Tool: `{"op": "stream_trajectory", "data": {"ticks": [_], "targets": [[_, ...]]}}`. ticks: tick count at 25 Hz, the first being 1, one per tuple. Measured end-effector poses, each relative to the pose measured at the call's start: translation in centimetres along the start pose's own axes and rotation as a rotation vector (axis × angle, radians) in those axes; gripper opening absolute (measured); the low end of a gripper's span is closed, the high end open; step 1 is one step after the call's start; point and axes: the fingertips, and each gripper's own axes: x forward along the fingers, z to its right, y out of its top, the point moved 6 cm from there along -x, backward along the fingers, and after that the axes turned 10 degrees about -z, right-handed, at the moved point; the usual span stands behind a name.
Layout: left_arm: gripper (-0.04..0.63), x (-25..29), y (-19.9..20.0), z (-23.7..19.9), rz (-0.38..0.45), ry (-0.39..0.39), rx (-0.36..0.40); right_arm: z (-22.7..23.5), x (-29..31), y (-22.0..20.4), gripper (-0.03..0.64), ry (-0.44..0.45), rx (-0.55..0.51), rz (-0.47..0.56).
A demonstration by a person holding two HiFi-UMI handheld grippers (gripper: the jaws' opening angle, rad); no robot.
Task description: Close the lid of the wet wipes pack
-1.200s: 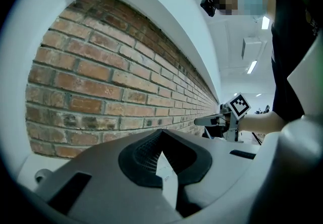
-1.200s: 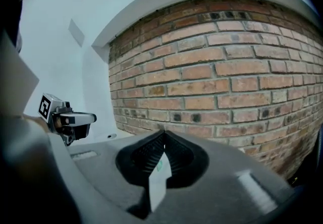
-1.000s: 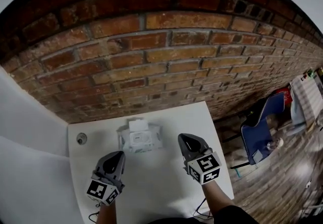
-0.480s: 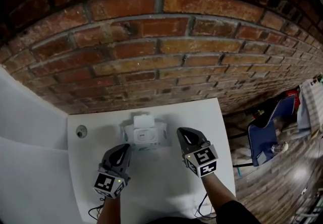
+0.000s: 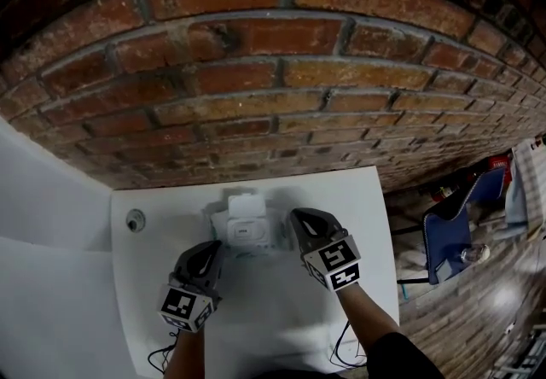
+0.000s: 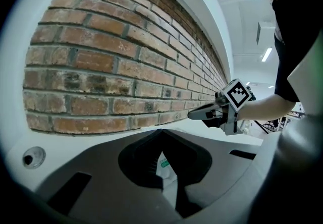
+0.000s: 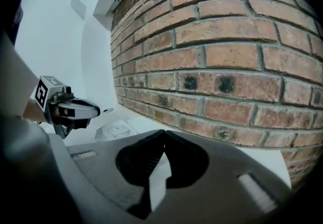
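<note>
not yet closed, going by lid [image 5: 241, 205] apparently flipped up on wet wipes pack [image 5: 249, 237]. flanked by left gripper [image 5: 213, 249] and right gripper [image 5: 296, 218], both clenched on nothing.

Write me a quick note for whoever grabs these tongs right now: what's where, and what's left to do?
Left tongs: shut, empty, at the near-left corner of the wet wipes pack.
Right tongs: shut, empty, close beside the pack's right edge.
The pack lies flat on the white table near the brick wall. Its lid is flipped up on the wall side.
Done: both tongs are positioned at the pack.
Left: fold the lid down and probably press until it closes.
</note>
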Motion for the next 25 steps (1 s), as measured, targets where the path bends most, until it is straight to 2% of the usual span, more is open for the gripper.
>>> {"op": "stream_trajectory", "data": {"ticks": [10, 17, 25], "targets": [[0.000, 0.7, -2.1, -0.4, -0.058, -0.012, -0.028, 0.6, 3.8, 2.4, -0.002, 0.037, -0.054, -0.001], [0.000, 1.0, -2.7, -0.4, -0.085, -0.029, -0.030, 0.8, 7.1, 2.2, -0.002, 0.063, -0.114, -0.092], [0.000, 1.3, -3.8, -0.3, -0.110, -0.035, -0.062, 1.4, 9.7, 1.3, -0.002, 0.102, -0.127, -0.187]]}}
